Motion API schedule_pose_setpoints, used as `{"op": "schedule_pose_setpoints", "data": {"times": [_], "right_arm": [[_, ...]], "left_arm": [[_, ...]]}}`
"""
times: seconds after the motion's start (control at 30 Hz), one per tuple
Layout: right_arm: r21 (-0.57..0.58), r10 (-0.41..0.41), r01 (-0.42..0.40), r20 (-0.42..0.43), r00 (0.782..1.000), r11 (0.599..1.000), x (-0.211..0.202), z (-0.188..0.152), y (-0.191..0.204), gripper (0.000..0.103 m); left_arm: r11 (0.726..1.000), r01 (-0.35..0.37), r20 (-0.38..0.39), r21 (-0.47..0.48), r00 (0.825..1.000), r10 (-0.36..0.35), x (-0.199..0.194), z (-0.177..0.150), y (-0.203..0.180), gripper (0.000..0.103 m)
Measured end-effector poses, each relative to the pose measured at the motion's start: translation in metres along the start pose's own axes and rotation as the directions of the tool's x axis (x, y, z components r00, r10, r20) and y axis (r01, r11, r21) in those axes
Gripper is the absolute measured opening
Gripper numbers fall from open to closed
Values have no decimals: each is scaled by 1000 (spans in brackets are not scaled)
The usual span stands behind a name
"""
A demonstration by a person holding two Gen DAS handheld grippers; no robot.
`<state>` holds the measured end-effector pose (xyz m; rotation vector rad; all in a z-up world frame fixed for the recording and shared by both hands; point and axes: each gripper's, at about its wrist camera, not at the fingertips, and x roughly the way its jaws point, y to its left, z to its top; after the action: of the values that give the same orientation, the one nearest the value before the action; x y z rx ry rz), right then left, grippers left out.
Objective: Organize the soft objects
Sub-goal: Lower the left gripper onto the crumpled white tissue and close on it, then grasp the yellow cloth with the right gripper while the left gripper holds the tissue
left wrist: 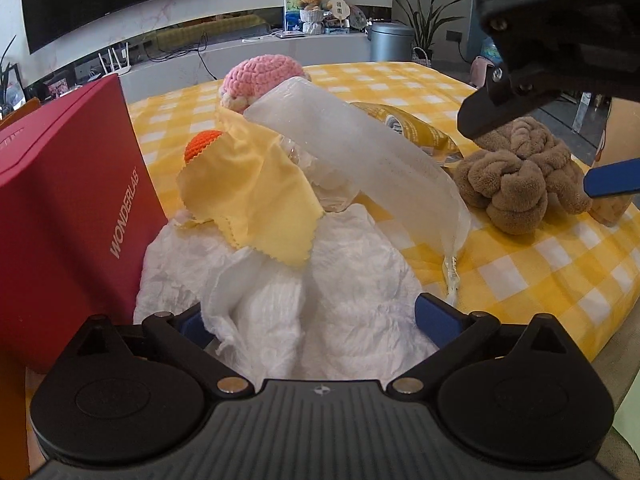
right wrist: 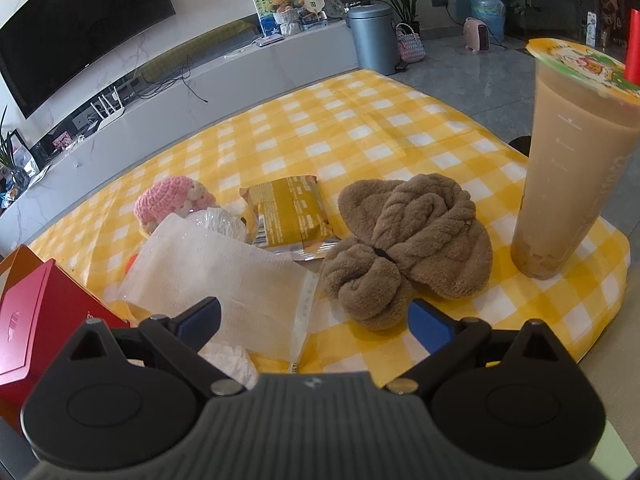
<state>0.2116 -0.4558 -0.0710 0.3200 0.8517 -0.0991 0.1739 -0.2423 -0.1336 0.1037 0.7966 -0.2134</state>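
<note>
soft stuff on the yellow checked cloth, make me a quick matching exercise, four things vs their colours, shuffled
Things:
1. crochet toy
2. bunched towel
3. crumpled tissue paper
4. thin cloth with zigzag edge

Colours:
a. brown
b. pale yellow
c. pink
d. white

Pairs: 1-c, 2-a, 3-d, 4-b

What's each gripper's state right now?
Left gripper: open, fingers straddling crumpled white tissue paper, not clamped.
Right gripper: open, empty.
</note>
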Motion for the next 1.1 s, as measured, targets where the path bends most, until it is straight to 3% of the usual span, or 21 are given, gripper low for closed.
{"op": "schedule_pose_setpoints", "data": {"times": [0.1, 0.17, 0.33, 0.43, 0.53, 0.63, 0.7, 1.0, 1.1], "right_arm": [[19, 17, -18, 6, 1000, 1000, -2, 0, -4, 98], [27, 21, -21, 10, 1000, 999, -3, 0, -5, 98], [44, 38, -39, 15, 999, 998, -5, 0, -8, 98], [58, 93, -95, 34, 995, 994, -12, 1, -9, 97], [75, 262, -265, 54, 964, 961, -22, 5, -7, 97], [106, 405, -403, 6, 914, 909, -21, 8, 1, 71], [117, 436, -429, -42, 899, 896, -16, 8, 13, 69], [-8, 288, -298, -232, 929, 955, 37, -4, 71, 58], [-26, 255, -271, -263, 930, 962, 50, -8, 76, 48]], "left_arm": [[1000, 21, -19, -4, 1000, -21, -2, 3, 4, 103], [1000, 21, -23, -1, 1000, -21, -5, 3, 5, 97], [999, 27, -33, 32, 999, -26, -17, 4, 9, 40], [999, 13, -40, 49, 999, -11, -25, 1, 13, 24], [998, 22, -54, 52, 998, -19, -32, -2, 18, 20], [997, 45, -64, 55, 997, -41, -37, -3, 23, 19], [997, 64, -69, 43, 996, -61, -37, -4, 27, 19], [995, 89, -84, 48, 993, -85, -36, -5, 29, 20], [995, 93, -88, 42, 992, -89, -34, -4, 29, 19]]}}
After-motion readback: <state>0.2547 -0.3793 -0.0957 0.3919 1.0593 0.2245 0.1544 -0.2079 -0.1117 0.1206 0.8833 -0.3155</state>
